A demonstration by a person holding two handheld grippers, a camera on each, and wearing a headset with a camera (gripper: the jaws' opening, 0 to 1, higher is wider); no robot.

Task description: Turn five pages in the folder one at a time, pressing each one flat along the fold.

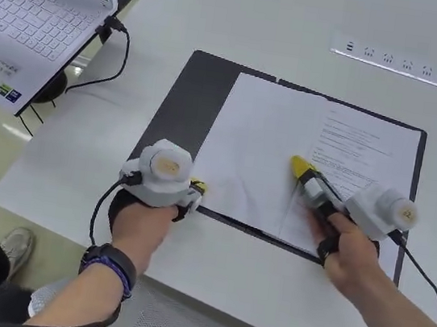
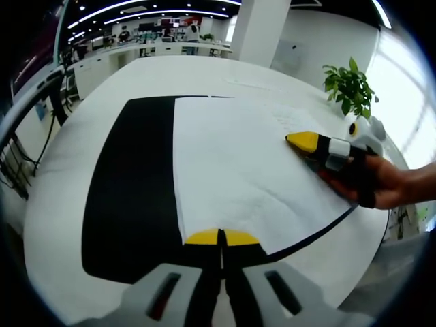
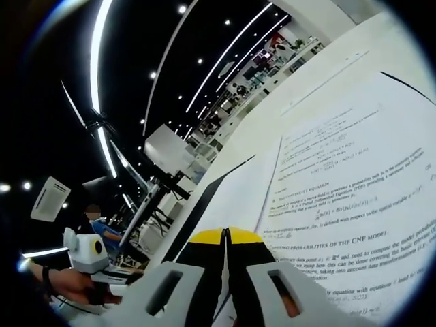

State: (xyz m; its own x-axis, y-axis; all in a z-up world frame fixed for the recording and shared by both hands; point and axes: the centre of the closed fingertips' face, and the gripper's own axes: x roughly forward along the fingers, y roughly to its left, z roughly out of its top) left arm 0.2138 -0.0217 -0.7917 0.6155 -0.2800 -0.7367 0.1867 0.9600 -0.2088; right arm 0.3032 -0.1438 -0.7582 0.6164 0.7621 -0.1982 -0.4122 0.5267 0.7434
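I am holding a claw in each hand over the open black folder [image 1: 190,103], which is lying flat on the white table [image 1: 247,21] in front of me. Its blank white left page [image 1: 258,145] is covering part of the dark cover, and its printed right page [image 1: 367,152] is lying beside it.

My left gripper [image 1: 196,186] is sitting at the near edge of the blank page, close to that page's left corner. In the left gripper view its yellow tips [image 2: 221,237] are pressing together with only a thin line between them. I cannot tell whether any paper is caught there.

My right gripper [image 1: 299,167] is pointing away from me along the fold between the two pages. Its yellow tips [image 3: 225,236] are pressed together too, empty, and lying on the paper right at the crease, with lines of print running off to their right. From the left gripper view the same claw [image 2: 303,141] is reaching in from the right, its tip resting on the white sheet.

Around the work, a white laptop [image 1: 28,15] is standing open at the far left with a black cable [image 1: 111,59] trailing from it. A white power strip [image 1: 399,63] is lying beyond the folder, and a green potted plant [image 2: 351,85] is showing off the table's far right. I am wearing a dark wristband [image 1: 111,262] on my left wrist.
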